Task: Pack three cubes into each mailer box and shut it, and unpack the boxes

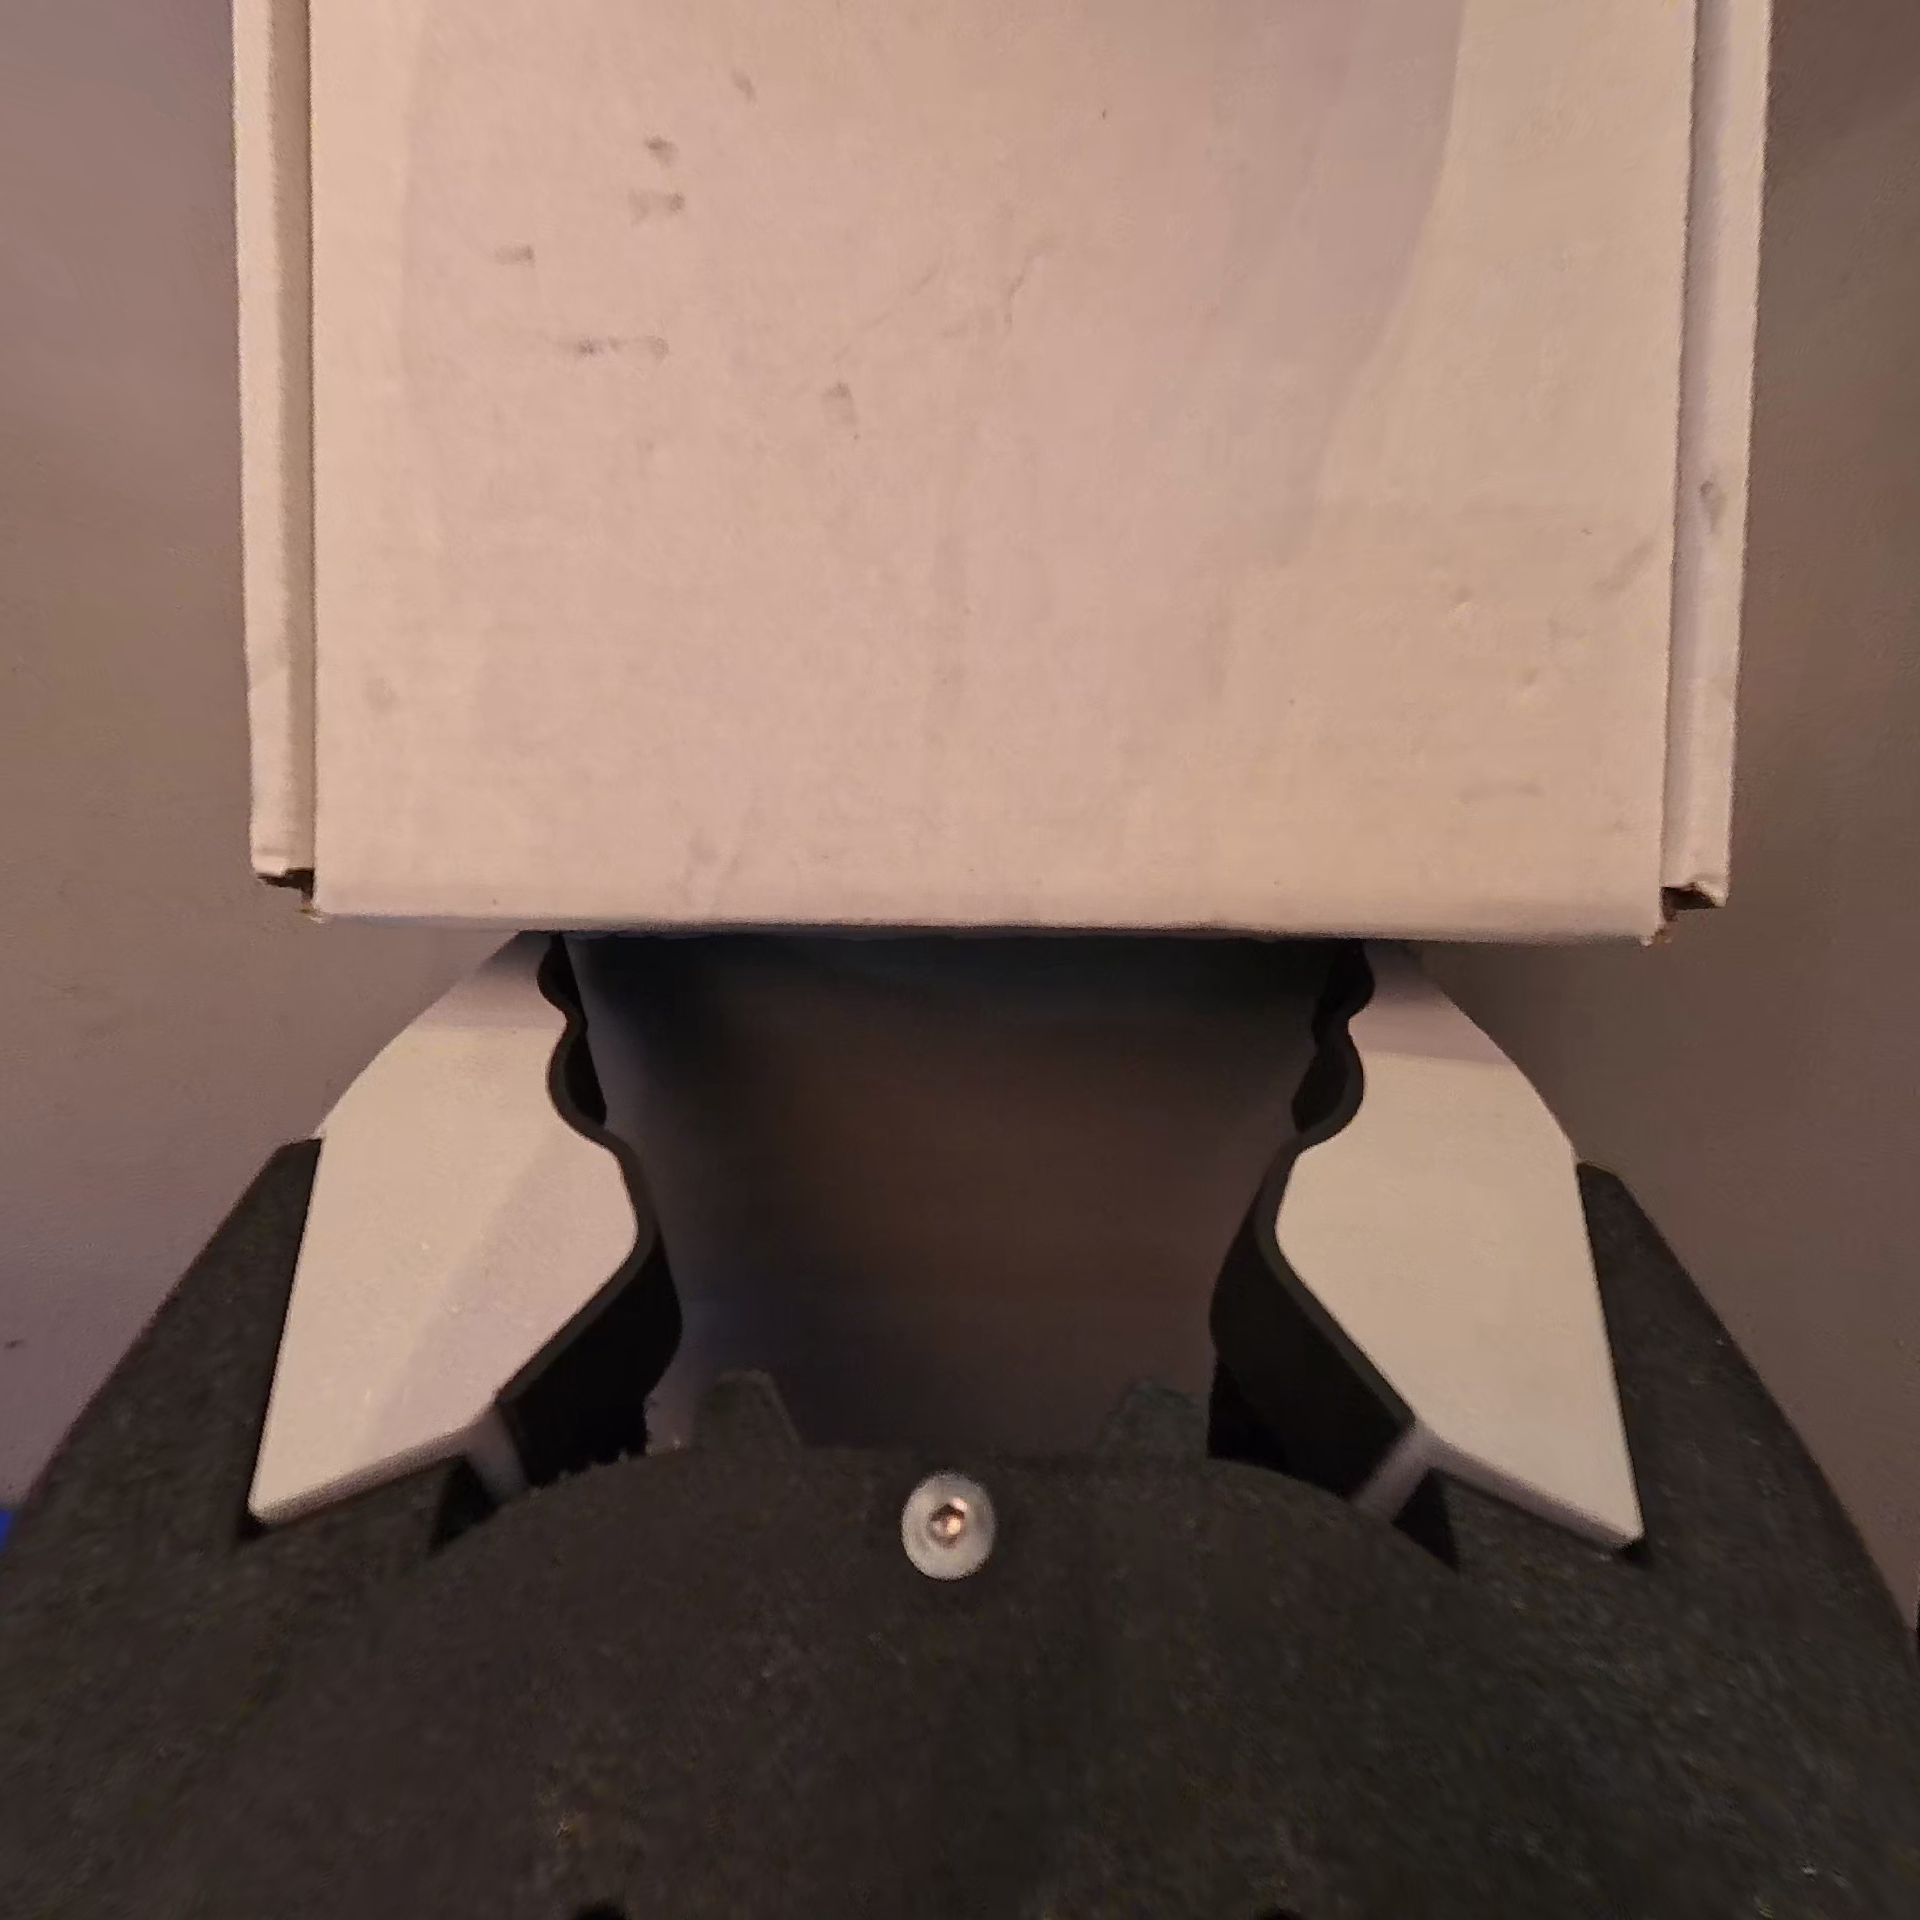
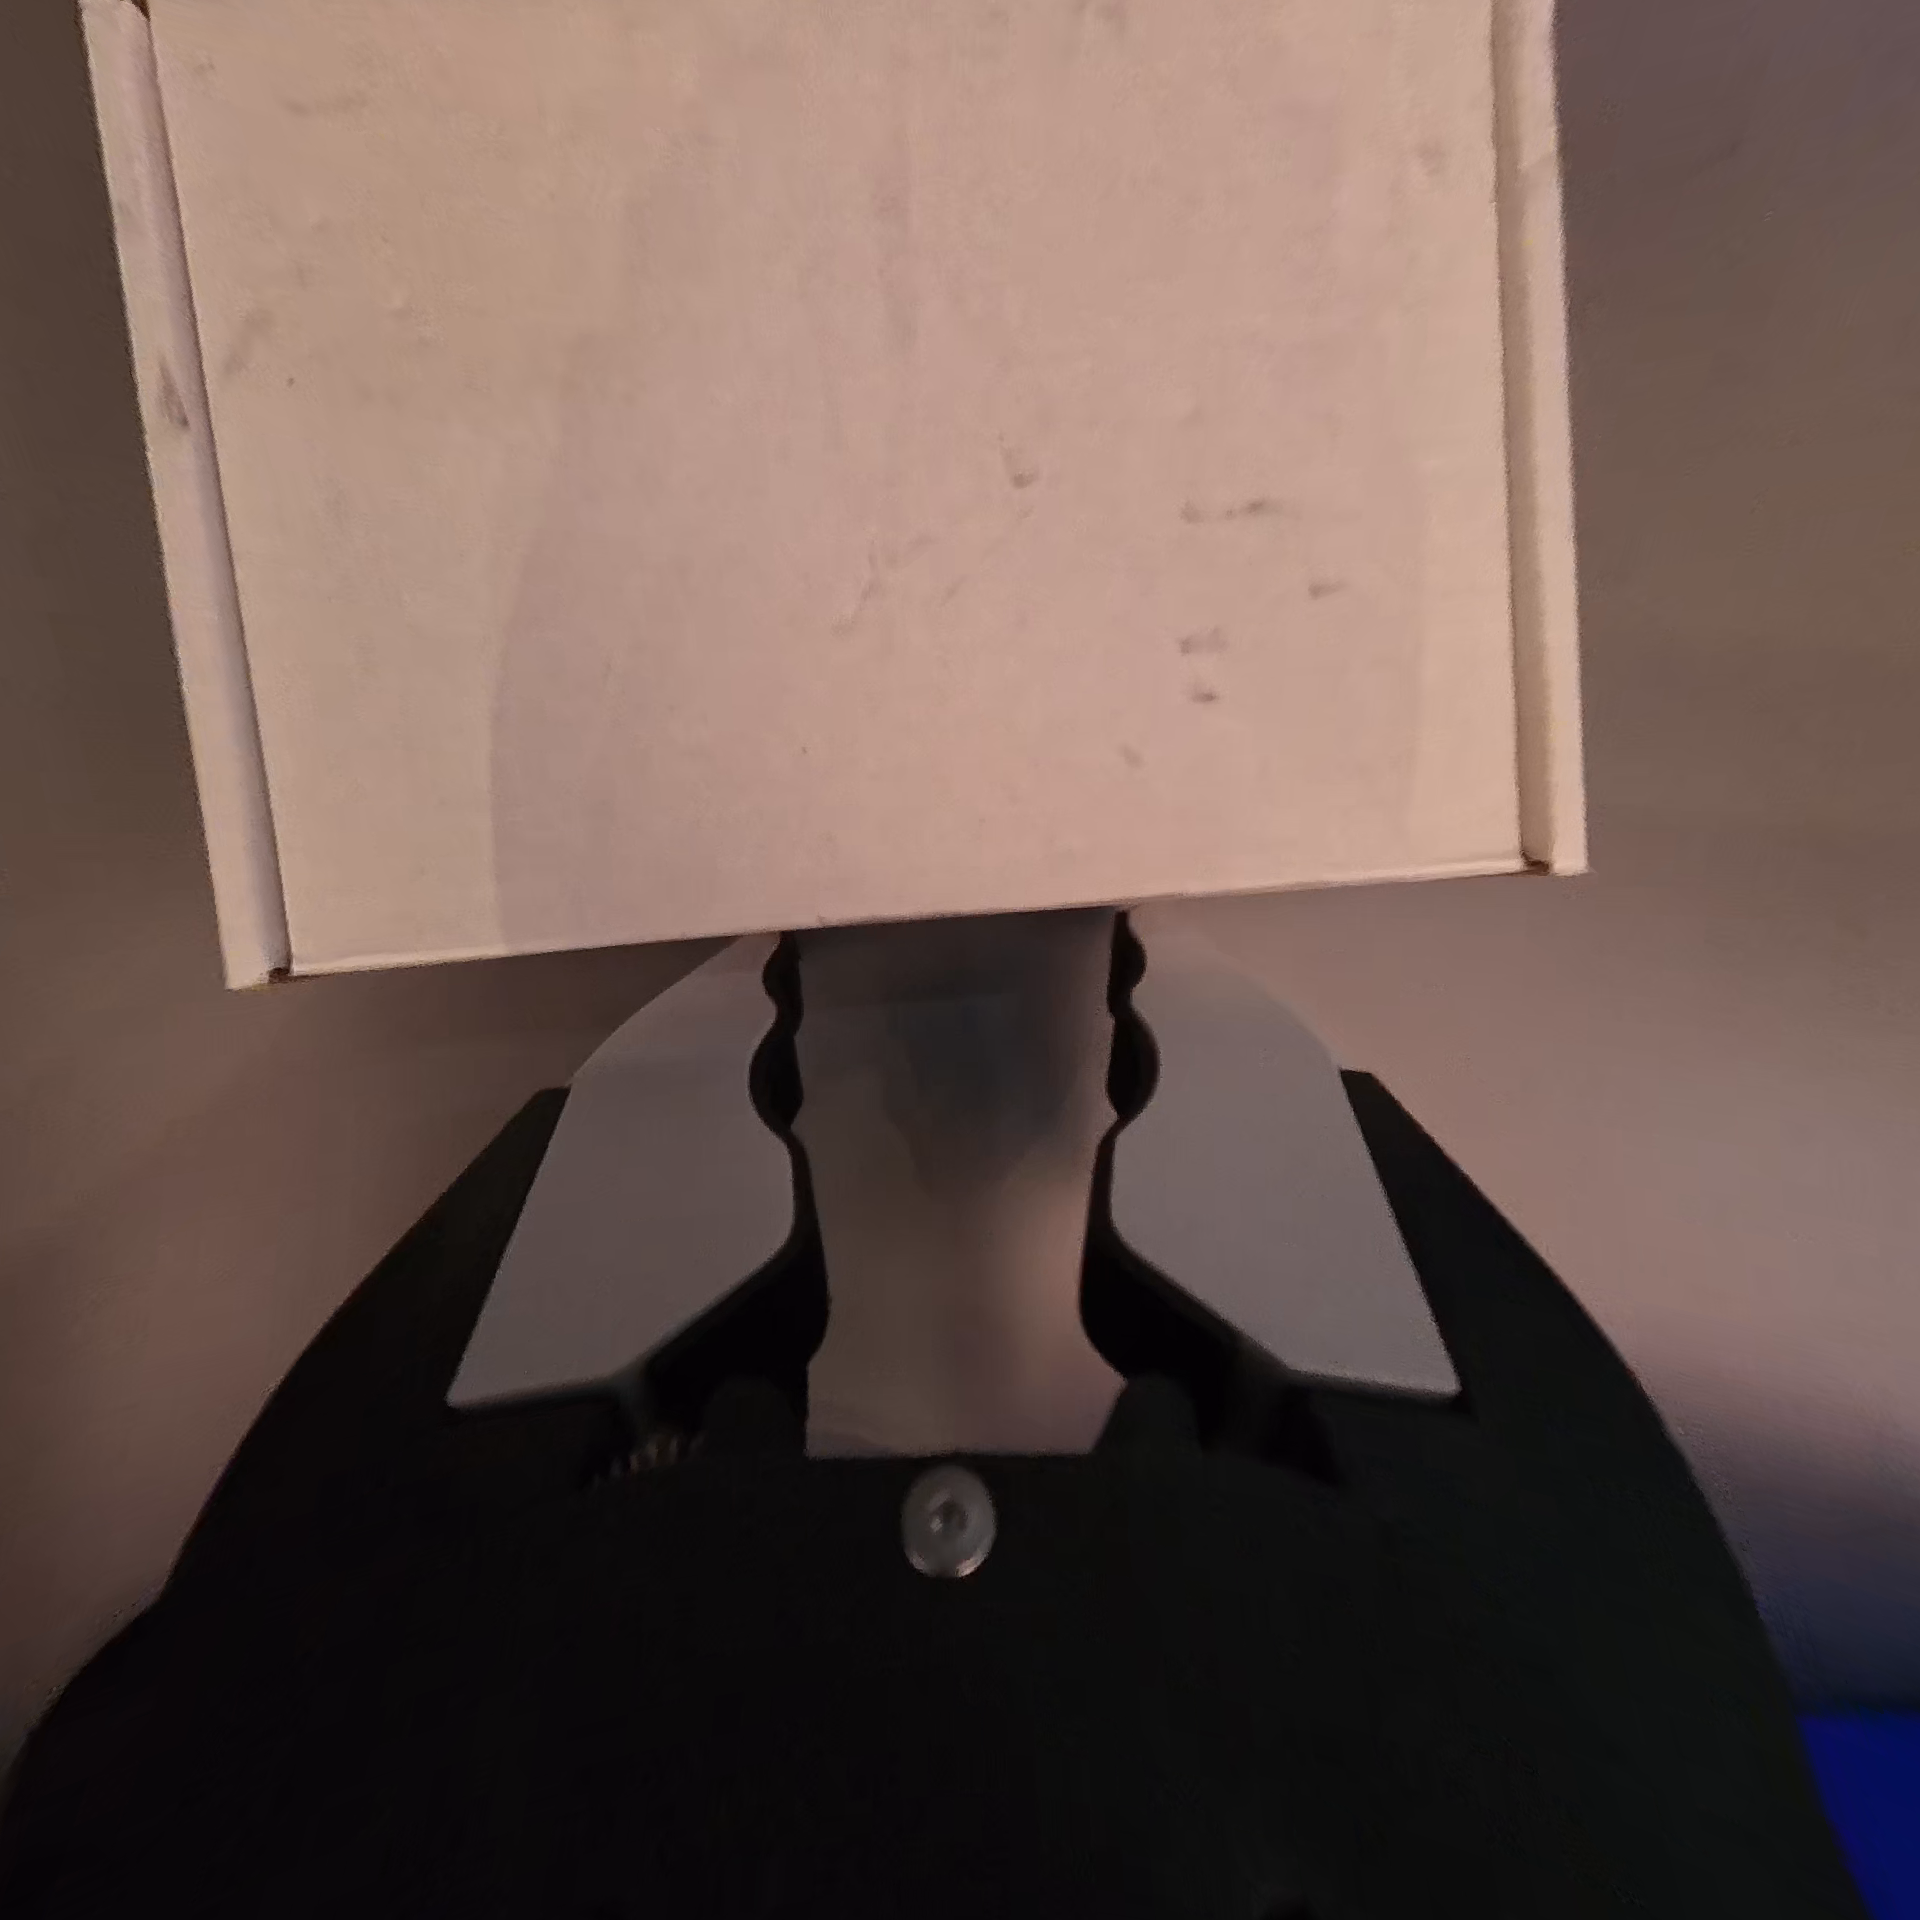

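One white mailer box [image 1: 987, 468] with its lid shut fills the upper part of both wrist views; its scuff marks show it is the same box [image 2: 862, 468] seen from opposite ends. My left gripper [image 1: 961, 956] is open wide, and its fingers [image 1: 436, 1195] run up to the box's near edge, which hides the tips. My right gripper [image 2: 951, 956] is open with a narrower gap, and its fingers [image 2: 665, 1164] also end under the box's near edge. I cannot tell whether the tips touch the box. No cubes are in view.
The box lies over a plain grey-beige surface [image 1: 114, 727] that shows on both sides of it. A small blue patch [image 2: 1860, 1787] sits at the lower right of the right wrist view. Left tips to right tips: about 11 cm.
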A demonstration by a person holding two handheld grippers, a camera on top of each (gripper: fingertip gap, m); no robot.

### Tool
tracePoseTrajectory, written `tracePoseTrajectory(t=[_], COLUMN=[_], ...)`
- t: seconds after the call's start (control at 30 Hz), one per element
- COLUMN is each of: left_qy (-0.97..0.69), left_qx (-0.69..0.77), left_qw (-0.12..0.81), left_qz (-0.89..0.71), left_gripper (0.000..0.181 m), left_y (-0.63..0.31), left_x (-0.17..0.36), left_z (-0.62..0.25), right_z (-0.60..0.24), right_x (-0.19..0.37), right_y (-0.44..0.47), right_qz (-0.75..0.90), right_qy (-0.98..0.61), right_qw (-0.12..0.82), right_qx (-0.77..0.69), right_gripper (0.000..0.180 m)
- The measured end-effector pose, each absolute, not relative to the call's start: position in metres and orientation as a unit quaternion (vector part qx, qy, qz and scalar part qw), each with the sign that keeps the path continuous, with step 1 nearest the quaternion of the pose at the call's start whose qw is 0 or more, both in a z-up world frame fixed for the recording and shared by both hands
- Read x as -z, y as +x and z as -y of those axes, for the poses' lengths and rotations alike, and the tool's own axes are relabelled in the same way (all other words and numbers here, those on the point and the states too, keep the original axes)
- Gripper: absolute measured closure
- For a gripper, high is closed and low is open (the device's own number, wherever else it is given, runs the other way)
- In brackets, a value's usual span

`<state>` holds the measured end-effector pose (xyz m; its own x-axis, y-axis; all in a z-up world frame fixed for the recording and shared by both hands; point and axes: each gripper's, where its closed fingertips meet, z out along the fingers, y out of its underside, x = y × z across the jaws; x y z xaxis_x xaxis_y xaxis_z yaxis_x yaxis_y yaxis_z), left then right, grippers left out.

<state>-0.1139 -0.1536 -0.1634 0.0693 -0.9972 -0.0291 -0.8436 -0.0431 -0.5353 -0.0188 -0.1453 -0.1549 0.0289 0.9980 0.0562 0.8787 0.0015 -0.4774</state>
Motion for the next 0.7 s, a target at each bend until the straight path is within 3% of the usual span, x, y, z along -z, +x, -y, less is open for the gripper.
tracePoseTrajectory(t=[0.7], left_qy=[-0.715], left_qx=[0.142], left_qw=[0.157], left_qz=[-0.667], left_gripper=[0.046], left_y=[-0.1210], left_x=[0.1683], left_z=[0.1569], right_z=[0.1431], right_x=[0.1516], right_y=[-0.0249], right_qz=[0.721], right_qy=[-0.651], right_qw=[0.213], right_qx=[-0.106], right_gripper=[0.119])
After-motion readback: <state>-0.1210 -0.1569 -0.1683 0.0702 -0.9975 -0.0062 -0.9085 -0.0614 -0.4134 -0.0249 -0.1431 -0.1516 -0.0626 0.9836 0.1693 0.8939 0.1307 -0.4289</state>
